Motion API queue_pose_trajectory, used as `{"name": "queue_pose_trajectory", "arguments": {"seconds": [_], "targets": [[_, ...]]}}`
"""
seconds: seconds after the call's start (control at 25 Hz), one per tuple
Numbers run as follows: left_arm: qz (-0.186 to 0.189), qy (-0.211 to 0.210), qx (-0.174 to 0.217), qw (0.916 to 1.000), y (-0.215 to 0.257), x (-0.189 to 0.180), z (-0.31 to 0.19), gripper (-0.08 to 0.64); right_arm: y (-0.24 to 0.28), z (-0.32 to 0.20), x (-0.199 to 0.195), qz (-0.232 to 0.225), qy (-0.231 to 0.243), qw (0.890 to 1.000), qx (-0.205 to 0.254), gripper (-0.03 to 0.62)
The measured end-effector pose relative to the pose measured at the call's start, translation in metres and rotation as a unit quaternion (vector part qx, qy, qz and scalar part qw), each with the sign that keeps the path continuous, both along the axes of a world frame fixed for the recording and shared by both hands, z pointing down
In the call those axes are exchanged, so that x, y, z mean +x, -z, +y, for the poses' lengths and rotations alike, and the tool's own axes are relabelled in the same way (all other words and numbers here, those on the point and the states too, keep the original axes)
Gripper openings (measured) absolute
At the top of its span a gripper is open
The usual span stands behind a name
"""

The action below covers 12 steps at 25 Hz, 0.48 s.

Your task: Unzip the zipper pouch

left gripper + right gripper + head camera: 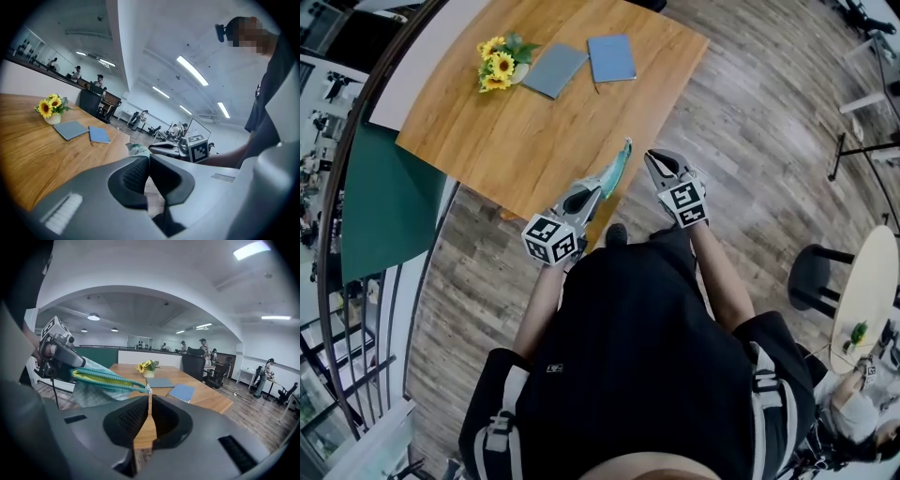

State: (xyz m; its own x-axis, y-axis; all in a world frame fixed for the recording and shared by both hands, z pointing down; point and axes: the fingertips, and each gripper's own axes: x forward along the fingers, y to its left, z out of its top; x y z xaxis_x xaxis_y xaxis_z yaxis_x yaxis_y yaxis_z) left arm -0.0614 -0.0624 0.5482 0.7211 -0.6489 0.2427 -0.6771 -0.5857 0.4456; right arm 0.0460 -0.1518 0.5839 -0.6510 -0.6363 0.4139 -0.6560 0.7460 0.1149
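There is one wooden worktop (516,131). At its far end lie two notebooks, a grey notebook (555,69) and a blue notebook (611,58), beside one pot of sunflowers (498,64). At the worktop's near edge there is one teal zipper pouch (615,172) and two grippers, the left gripper (598,186) and the right gripper (652,161). Right of the worktop stand one black stool (811,272) and one round white table (872,291).

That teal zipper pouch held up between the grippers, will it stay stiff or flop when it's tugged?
Probably floppy: the pouch is soft fabric, drooping below its zipper edge. Likely light too, since the left gripper and the right gripper hold it aloft by its ends alone.
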Motion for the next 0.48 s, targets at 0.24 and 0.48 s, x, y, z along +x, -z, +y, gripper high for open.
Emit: {"name": "queue_pose_trajectory", "arguments": {"seconds": [0.24,0.48], "targets": [[0.0,0.016,0.003,0.9999,0.001,-0.006,-0.004,0.003,-0.008,0.004,-0.007,0.004,0.014,1.0,-0.01,0.025],[0.0,0.035,0.003,0.9994,-0.002,-0.015,-0.007,0.003,-0.009,0.004,-0.016,0.004,0.031,0.999,-0.012,0.025]]}}
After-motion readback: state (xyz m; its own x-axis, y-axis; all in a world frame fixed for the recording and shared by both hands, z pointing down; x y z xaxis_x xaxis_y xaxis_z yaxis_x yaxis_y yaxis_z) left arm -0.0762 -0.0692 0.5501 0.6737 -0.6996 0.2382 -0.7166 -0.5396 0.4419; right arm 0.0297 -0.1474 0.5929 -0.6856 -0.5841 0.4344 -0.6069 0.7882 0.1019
